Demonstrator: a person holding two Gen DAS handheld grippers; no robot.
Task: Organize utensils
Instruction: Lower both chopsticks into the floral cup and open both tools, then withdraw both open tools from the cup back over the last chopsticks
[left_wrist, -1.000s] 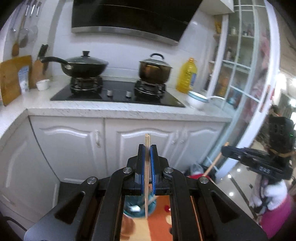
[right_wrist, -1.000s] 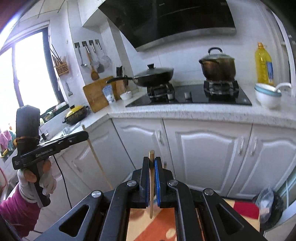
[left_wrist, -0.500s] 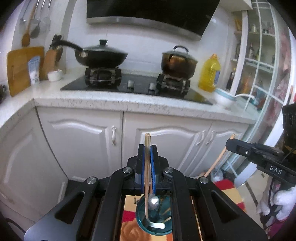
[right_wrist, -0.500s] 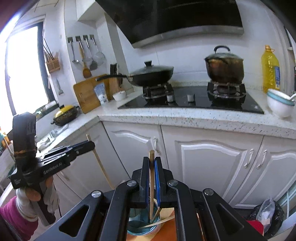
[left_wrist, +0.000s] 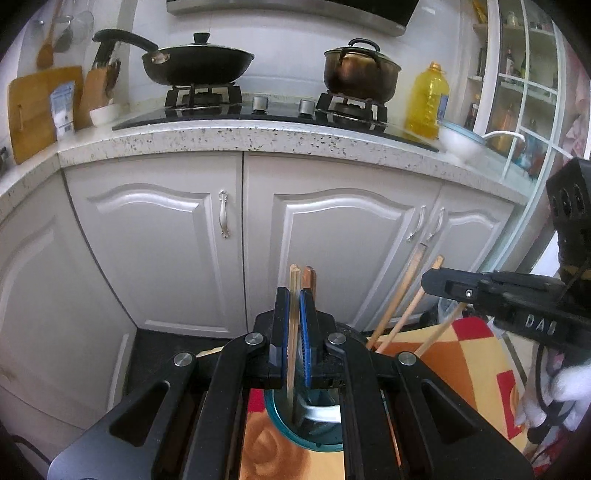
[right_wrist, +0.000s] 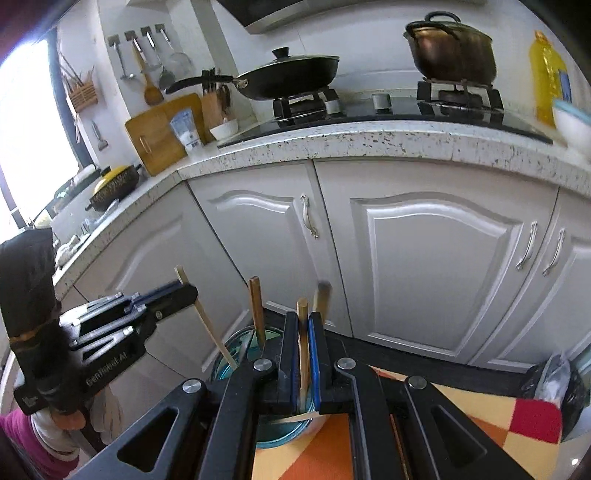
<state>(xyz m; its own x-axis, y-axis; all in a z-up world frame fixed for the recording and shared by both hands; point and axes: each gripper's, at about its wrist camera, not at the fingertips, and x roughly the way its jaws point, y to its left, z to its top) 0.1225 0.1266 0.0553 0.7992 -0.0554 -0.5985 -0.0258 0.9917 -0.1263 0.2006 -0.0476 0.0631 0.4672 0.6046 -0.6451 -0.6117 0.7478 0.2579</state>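
My left gripper (left_wrist: 294, 299) is shut on a pale wooden chopstick (left_wrist: 291, 354) that stands upright. Its lower end reaches into a teal glass cup (left_wrist: 275, 413) just below the jaws. My right gripper (right_wrist: 303, 317) is shut on a browner chopstick (right_wrist: 303, 354), whose lower end also dips into the cup (right_wrist: 225, 356). Other chopsticks (right_wrist: 256, 314) lean in the cup. Each view shows the other gripper beside the cup: the right gripper (left_wrist: 428, 282) at the right, the left gripper (right_wrist: 190, 293) at the left with its pale chopstick (right_wrist: 208, 323).
The cup stands on a cloth (left_wrist: 465, 369) patterned in orange, red and yellow. White cabinet doors (left_wrist: 155, 240) rise close behind it, under a speckled counter (left_wrist: 236, 138) with a wok, a pot, an oil bottle and a bowl. A dark bag (right_wrist: 554, 384) sits at the right.
Both grippers have come down toward the cup, each still gripping its chopstick. The cup and the sticks leaning in it have come into view, and both held chopsticks now reach into it.
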